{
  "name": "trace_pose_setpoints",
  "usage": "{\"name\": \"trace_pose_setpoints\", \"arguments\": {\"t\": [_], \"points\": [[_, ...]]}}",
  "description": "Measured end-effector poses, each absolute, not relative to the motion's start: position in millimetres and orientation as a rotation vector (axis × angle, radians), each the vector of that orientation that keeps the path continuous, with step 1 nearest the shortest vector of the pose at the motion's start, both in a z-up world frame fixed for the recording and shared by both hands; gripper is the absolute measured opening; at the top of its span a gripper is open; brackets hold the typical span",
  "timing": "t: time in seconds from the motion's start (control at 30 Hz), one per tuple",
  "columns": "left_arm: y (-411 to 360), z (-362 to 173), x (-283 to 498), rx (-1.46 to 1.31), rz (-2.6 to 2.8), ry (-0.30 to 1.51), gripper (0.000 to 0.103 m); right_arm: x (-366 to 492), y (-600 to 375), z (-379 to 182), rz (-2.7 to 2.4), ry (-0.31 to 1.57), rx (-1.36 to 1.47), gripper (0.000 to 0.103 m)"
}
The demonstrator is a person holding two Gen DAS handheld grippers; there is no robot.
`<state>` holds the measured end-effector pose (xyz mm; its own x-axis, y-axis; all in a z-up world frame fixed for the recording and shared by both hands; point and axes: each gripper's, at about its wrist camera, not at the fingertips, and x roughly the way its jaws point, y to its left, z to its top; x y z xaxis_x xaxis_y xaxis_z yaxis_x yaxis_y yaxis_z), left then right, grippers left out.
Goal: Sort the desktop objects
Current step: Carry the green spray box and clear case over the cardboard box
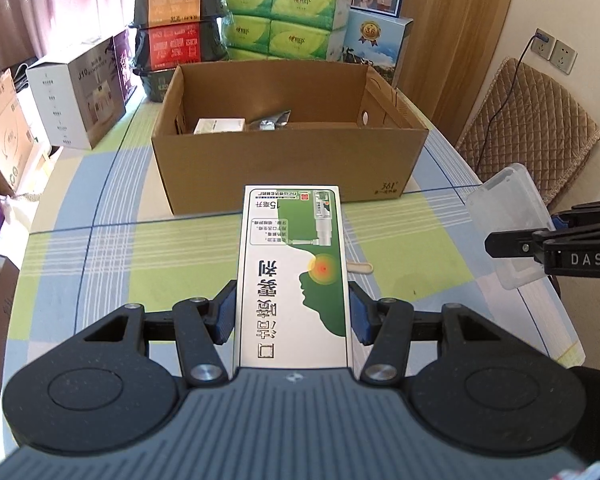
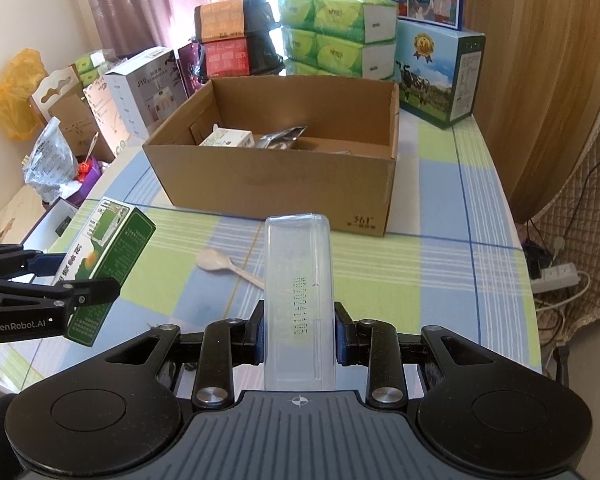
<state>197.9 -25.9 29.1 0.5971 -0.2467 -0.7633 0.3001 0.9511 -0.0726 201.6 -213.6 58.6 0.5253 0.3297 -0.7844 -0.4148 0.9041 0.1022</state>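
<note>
My left gripper (image 1: pixel 292 312) is shut on a white and green medicine box (image 1: pixel 296 264), held above the checked tablecloth in front of the open cardboard box (image 1: pixel 288 160). In the right wrist view that medicine box (image 2: pixel 104 264) hangs at the left in the left gripper (image 2: pixel 96 284). My right gripper (image 2: pixel 299 336) is shut on a clear plastic case (image 2: pixel 298 300), which shows at the right edge of the left wrist view as the clear case (image 1: pixel 508 220). The cardboard box (image 2: pixel 284 176) holds a small white carton (image 2: pixel 230 138) and a silver pouch (image 2: pixel 280 136). A pale plastic spoon (image 2: pixel 228 266) lies on the cloth.
Behind the cardboard box stand stacked green tissue packs (image 2: pixel 340 36), dark noodle bowls (image 2: pixel 236 40), a milk carton box (image 2: pixel 440 72) and a white appliance box (image 1: pixel 76 96). More boxes and bags crowd the left side. A padded chair (image 1: pixel 532 120) stands off the table's right edge.
</note>
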Motion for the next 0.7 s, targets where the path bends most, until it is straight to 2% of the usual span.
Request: {"name": "trace_pose_setpoints", "arguments": {"t": [0.7], "points": [[-27.4,32.4,240.4,0.077,-0.346,0.883,0.050,239.6,-199.1,68.2,0.456,0.891,-0.145,0.028]]}}
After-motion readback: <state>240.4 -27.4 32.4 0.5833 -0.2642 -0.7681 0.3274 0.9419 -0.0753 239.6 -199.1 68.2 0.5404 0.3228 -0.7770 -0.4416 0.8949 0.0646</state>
